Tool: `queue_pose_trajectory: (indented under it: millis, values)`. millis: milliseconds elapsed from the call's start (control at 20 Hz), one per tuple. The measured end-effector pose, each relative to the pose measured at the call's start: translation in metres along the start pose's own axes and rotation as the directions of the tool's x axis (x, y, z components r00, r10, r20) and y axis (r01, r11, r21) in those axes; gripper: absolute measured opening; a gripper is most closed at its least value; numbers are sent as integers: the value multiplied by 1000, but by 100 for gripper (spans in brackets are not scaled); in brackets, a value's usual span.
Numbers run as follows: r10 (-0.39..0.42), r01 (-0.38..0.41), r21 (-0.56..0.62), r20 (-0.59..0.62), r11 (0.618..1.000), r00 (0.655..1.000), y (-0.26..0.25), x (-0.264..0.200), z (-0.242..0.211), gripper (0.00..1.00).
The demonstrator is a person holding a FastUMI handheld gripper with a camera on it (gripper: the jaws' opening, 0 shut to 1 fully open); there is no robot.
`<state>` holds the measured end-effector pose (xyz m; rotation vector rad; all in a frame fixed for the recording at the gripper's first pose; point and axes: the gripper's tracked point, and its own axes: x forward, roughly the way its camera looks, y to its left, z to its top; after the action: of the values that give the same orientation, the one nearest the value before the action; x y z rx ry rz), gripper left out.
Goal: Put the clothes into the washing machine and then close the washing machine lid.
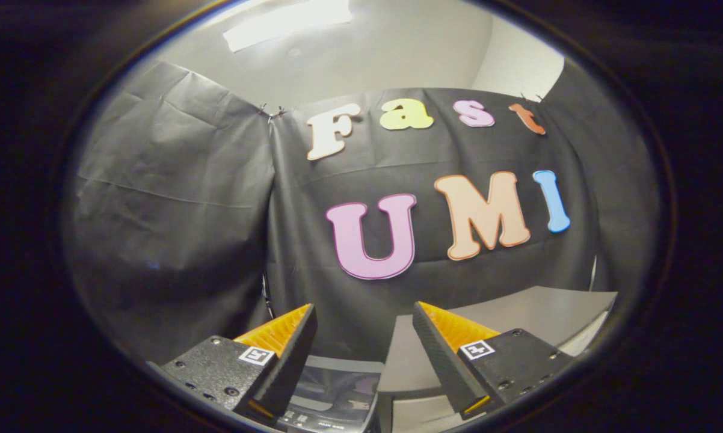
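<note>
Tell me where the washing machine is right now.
In the gripper view the washing machine sits low between the open, empty jaws of the gripper, just ahead of them, with the grey table to its right and the black cloth wall beyond.

Black-draped booth in front of me, under a pale ceiling

Creased black cloth (175, 198) fills the middle of my view, pinned by small clips (271, 111) near the top. A ceiling light strip (286, 23) glows upper left, a white wall (518, 60) shows upper right, and a grey tabletop (536, 310) lies lower right.
</note>
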<state>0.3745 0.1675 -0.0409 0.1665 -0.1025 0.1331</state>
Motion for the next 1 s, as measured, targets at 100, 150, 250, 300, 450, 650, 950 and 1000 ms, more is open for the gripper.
queue_pose_trajectory:
  millis: [100,150,250,300,450,650,950,1000]
  values:
    - [-23,23,12,29,1000,999,-21,-23,-2,96]
    - [-41,40,9,44,999,998,-33,-35,-3,96]
    - [-72,73,-11,64,997,995,-57,-55,-9,96]
    - [-84,86,-26,81,996,993,-67,-67,-14,96]
    - [-78,94,-130,128,987,989,-88,-94,-23,96]
    - [-86,136,-253,198,958,976,-114,-129,-37,96]
    - [-53,106,-287,187,952,981,-121,-152,-78,96]
    - [-61,110,-297,171,948,983,-126,-153,-88,96]
